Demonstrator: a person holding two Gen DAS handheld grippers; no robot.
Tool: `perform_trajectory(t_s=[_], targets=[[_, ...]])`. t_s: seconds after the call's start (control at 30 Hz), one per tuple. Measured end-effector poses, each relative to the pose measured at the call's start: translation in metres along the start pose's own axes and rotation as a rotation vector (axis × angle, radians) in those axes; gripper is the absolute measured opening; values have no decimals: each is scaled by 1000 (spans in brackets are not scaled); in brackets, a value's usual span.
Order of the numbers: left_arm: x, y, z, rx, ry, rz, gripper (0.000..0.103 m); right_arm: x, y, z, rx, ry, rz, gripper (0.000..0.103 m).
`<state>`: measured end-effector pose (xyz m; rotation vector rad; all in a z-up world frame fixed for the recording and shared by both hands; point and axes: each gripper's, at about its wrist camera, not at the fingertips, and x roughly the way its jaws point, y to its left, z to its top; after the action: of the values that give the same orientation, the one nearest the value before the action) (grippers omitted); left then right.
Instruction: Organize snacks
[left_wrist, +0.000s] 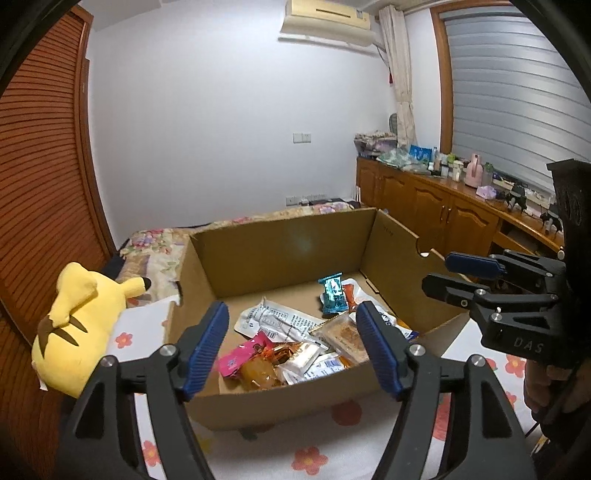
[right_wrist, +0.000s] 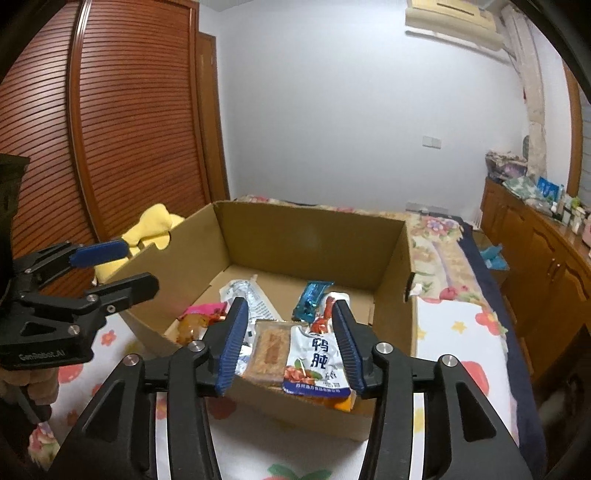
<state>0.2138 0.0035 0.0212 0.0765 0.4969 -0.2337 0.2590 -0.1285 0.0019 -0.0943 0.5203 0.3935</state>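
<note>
Crinkly foil and plastic snack packets (left_wrist: 295, 343) lie heaped on the floor of an open brown cardboard box (left_wrist: 280, 254), bunched toward its near wall, on a white bedsheet printed with red flowers (left_wrist: 306, 458). Among them are a teal foil bar wrapper (left_wrist: 333, 293) farther in, a pink packet (left_wrist: 240, 356) at the near left, a clear-wrapped brown biscuit square (right_wrist: 271, 349), and a white-and-blue pouch with red fruit printed on it (right_wrist: 316, 365) leaning at the near wall. These look light, soft and slippery, and the biscuit probably crumbles, so a gentle pinch on a flat sealed edge seems the safest hold. From the right wrist view the right gripper (right_wrist: 290, 345) frames the pouch between its 2 blue pads; its jaws stand apart, and the pads do not seem to press it. Nothing sits between the spread jaws of the left gripper (left_wrist: 291, 339), which hangs over the near wall. Left of the box lies a yellow plush toy (left_wrist: 77, 325); a wooden cabinet (left_wrist: 443, 210) runs along the far right.
</note>
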Motion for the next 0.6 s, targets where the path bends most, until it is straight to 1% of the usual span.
perform_trajectory(t_s=[0.03, 0.07, 0.17, 0.2, 0.27, 0.33, 0.37, 0.43, 0.57, 0.6], targets=[[-5, 0, 0, -1, -8, 3, 74, -5, 1, 0, 3, -8, -5, 53], [-11, -1, 0, 1, -21, 13, 77, -10, 1, 0, 5, -16, -9, 54], [-25, -2, -2, 7, -51, 32, 85, -24, 4, 1, 8, -45, -25, 61], [-30, -2, -2, 9, -63, 36, 90, -29, 6, 1, 7, -58, -32, 64], [-41, -3, -3, 11, -85, 46, 93, -38, 9, 1, 10, -78, -41, 70], [-48, -4, -3, 12, -95, 61, 96, -47, 11, 2, 13, -100, -51, 79], [-52, -4, -3, 12, -98, 73, 98, -52, 13, 3, 14, -113, -55, 81], [-60, -4, -4, 5, -111, 88, 98, -60, 16, 3, 15, -135, -68, 89], [-77, -6, -8, -9, -147, 97, 99, -76, 21, 2, 23, -170, -101, 95], [-80, -7, -9, -4, -148, 96, 99, -79, 22, 0, 26, -174, -107, 98]])
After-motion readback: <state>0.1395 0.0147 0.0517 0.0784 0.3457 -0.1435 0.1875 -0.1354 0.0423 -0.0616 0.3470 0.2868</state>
